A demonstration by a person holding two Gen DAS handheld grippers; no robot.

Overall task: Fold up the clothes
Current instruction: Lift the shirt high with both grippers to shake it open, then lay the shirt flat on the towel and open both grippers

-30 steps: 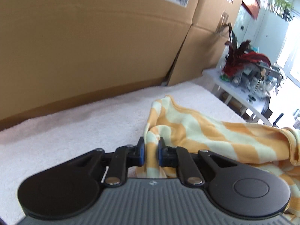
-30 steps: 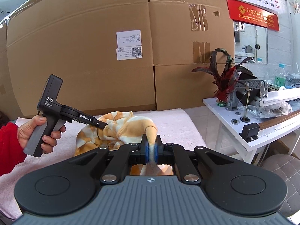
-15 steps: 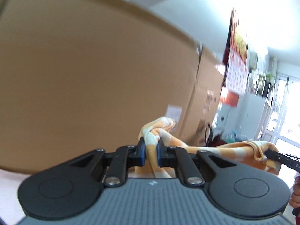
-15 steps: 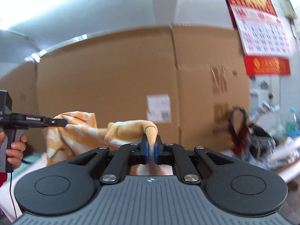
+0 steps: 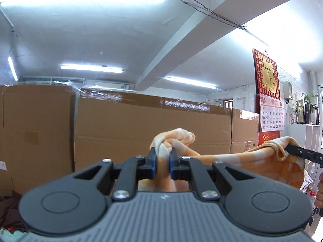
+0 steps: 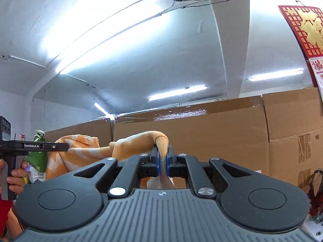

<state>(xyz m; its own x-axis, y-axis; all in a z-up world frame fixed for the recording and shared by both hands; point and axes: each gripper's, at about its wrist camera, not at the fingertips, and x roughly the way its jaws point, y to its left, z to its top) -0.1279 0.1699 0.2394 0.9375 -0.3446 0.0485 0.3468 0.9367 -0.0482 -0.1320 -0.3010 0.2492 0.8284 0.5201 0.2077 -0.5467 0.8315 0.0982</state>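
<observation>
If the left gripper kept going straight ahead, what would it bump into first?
Probably the cardboard boxes. The left gripper, shut on the striped cloth, points level at that wall of boxes, with nothing else visible ahead. How far off they stand is unclear.

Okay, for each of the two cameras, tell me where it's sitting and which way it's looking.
Left wrist: rides the left tool, facing level toward the cardboard boxes and ceiling; the right tool's tip shows at the right edge.
Right wrist: rides the right tool, tipped slightly upward at boxes and ceiling; the left hand shows at the left edge.
Shared: the orange striped garment, pinched in both tools, and the red calendar.
</observation>
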